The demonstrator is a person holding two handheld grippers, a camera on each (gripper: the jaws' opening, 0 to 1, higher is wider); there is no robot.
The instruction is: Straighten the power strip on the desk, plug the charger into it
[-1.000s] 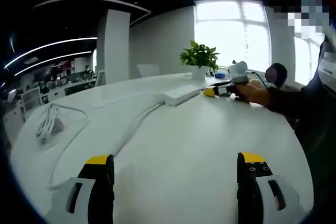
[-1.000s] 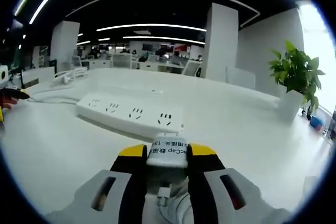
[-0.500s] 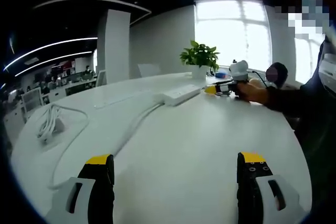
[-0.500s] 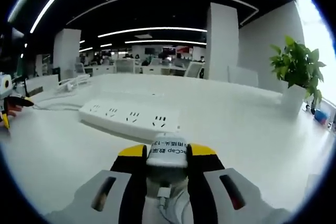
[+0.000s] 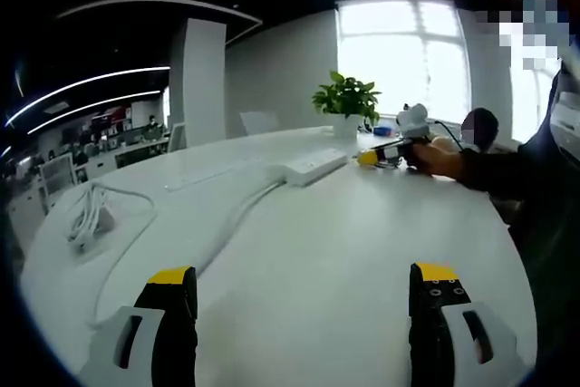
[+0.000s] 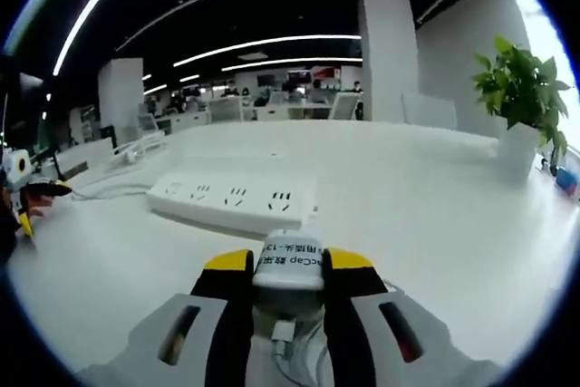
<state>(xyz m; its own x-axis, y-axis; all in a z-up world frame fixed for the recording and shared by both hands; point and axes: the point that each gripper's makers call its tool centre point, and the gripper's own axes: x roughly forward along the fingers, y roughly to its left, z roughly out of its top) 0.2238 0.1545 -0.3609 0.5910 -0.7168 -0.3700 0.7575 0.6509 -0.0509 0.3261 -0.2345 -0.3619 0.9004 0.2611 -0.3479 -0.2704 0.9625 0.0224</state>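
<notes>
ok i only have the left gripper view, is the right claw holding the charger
Observer: yes, the right claw is shut on the white charger, cable trailing down between its jaws.
Operator: which way does the power strip face
Observer: the power strip lies socket side up in front of the charger.
Operator: is it plugged in yet
Observer: no, the charger is held short of the strip's near edge.

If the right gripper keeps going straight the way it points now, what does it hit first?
Most likely the power strip: it lies on the desk just ahead of the charger held in the right gripper. Depth and height are hard to judge in the fisheye view.
</notes>
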